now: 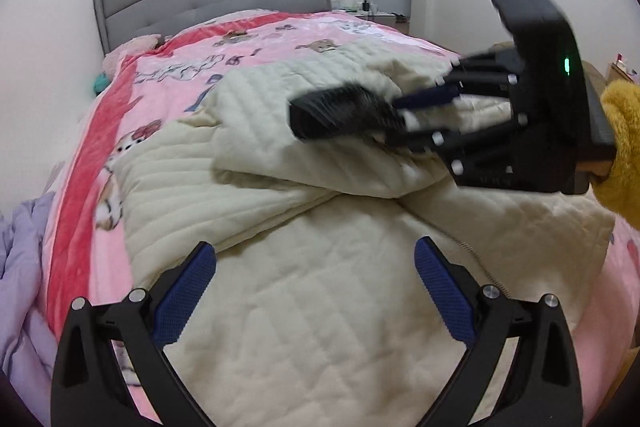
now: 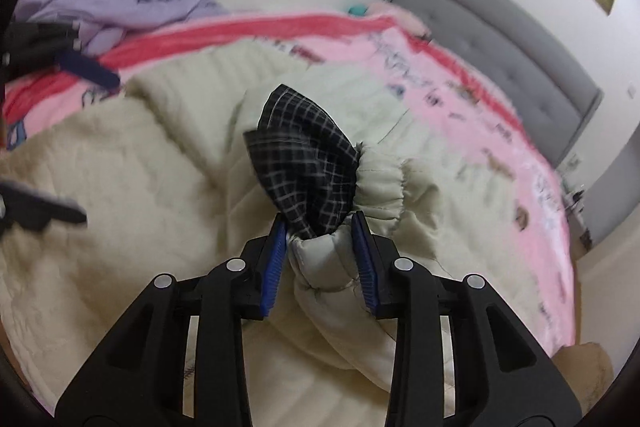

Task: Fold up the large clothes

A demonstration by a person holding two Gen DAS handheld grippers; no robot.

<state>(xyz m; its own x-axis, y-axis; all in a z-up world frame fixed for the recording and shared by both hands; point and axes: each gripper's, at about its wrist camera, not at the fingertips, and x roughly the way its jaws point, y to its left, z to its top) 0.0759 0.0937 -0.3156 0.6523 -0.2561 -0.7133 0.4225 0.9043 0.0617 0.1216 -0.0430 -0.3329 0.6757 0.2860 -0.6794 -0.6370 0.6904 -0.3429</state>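
Right gripper jaws clamp cream quilted jacket by elastic cuff, checked lining protruding at 12 o'clock. Left gripper jaws spread, empty. Risk: thin bite, sleeve slips mid-fold.

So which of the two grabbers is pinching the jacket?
The right gripper. Its blue pads squeeze the cream jacket's sleeve cuff, where the black checked lining pokes out. The left gripper is wide open above the jacket, holding nothing.
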